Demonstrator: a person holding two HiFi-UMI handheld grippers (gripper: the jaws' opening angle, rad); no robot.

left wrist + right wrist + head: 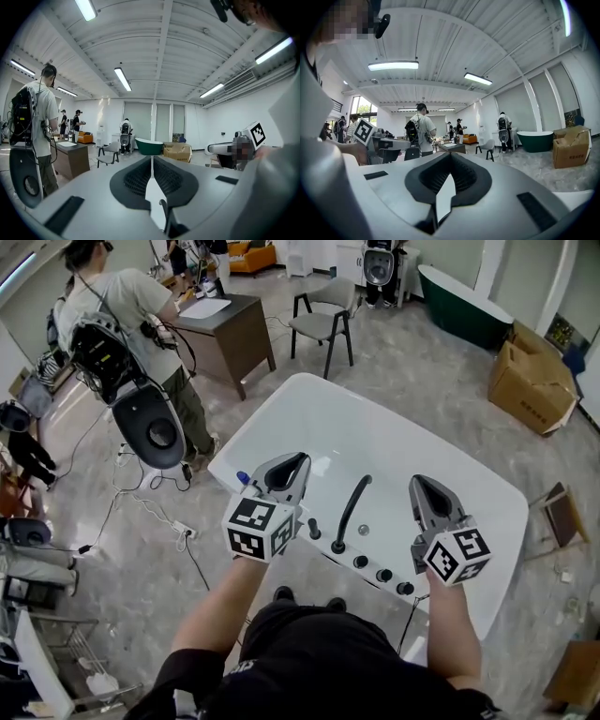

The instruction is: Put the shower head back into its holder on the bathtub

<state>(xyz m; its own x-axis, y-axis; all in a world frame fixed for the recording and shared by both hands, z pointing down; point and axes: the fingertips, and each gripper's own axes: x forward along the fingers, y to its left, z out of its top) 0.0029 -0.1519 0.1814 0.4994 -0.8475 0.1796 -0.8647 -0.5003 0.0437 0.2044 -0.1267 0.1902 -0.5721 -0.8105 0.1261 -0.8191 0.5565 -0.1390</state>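
1. The person's two bare forearms reach forward from a black shirt at the bottom of the head view, each carrying a gripper with a black-and-white marker cube.
2. The left gripper [298, 461] hangs above the near left rim of the glossy white oval bathtub [403, 427]. Its grey jaws with black ribbed pads are pressed together and hold nothing.
3. The right gripper [420, 482] hangs above the near right rim, well apart from the left one. Its jaws are likewise pressed together and empty.
4. Between the two grippers, on the near rim of the bathtub, the slim black shower head [314, 529] stands upright, touched by neither gripper.
5. Just to its right rises the curved black faucet spout [352, 507], followed along the rim by three round black knobs [382, 575].
6. On the grey marbled floor to the left, a person in a pale shirt [122, 296] stands with a black backpack rig.
7. Farther off are a dark brown worktop [230, 329] and a grey chair with black legs [323, 324].
8. At the far right stand a dark green bathtub [464, 306] and an open brown cardboard box [530, 381].
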